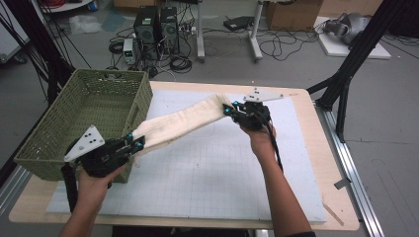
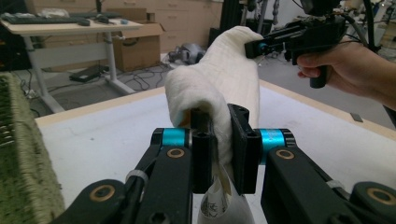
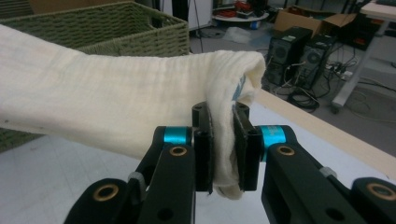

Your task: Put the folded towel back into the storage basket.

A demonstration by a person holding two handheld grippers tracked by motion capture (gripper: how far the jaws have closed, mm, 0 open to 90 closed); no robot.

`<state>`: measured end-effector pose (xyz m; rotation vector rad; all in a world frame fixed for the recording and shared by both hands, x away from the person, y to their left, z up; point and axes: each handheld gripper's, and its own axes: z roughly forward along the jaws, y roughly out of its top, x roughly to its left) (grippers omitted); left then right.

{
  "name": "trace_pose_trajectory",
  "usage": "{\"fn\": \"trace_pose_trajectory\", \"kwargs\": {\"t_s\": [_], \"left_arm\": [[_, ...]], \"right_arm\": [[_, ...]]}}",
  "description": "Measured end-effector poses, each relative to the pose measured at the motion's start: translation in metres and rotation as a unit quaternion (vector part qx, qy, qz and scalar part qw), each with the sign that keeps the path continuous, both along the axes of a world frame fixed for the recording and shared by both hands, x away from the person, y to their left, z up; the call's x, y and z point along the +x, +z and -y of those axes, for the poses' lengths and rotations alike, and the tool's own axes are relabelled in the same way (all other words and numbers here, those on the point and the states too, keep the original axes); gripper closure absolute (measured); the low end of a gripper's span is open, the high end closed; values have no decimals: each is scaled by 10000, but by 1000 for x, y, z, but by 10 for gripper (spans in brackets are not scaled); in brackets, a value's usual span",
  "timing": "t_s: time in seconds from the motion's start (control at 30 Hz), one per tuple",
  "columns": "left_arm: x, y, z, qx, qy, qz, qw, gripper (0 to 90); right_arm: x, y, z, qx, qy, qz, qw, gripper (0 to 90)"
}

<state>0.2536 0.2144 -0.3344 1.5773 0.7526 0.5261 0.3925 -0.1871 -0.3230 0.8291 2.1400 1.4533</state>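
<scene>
A: Where is the cloth (image 1: 184, 122) sitting right now?

B: It is hanging in the air between the two tools. The left gripper (image 1: 132, 144) is clamping one end and the right gripper (image 1: 228, 109) is clamping the other, each with its jaws closed on a bunched fold. From the left gripper the cloth is running forward and up to the right one; the basket (image 1: 59, 129) is standing just beside the left gripper, on its outer side.

A: What is worrying you?

B: Both grips are biting on rolled-up edges – thick folds, not flat fabric. If the hands are pulling harder apart, I judge an end could be sliding out and the cloth dropping onto the mat (image 1: 207, 173). The left end is also passing close to the basket rim, so it might be snagging on the weave.

A: Any writing?

B: A printed tag (image 2: 213, 201) is dangling below the left jaws, and something blue (image 3: 239, 87) is peeking from the fold above the right jaws – both are too blurred to read.
</scene>
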Motion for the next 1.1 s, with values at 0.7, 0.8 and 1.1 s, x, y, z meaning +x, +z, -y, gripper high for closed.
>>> {"fn": "trace_pose_trajectory", "kwargs": {"t_s": [0.7, 0.8, 1.1], "left_arm": [[-13, 9, -59, -285, 764, 140, 9966, 802], [-15, 10, -65, -381, 837, 172, 9956, 802], [-20, 13, -81, -411, 1108, 267, 9926, 803]], "right_arm": [[62, 41, -119, -23, 360, 34, 9993, 806], [67, 44, -129, -9, 372, 83, 9993, 806], [88, 66, -182, 6, 496, 160, 9986, 808]]}}
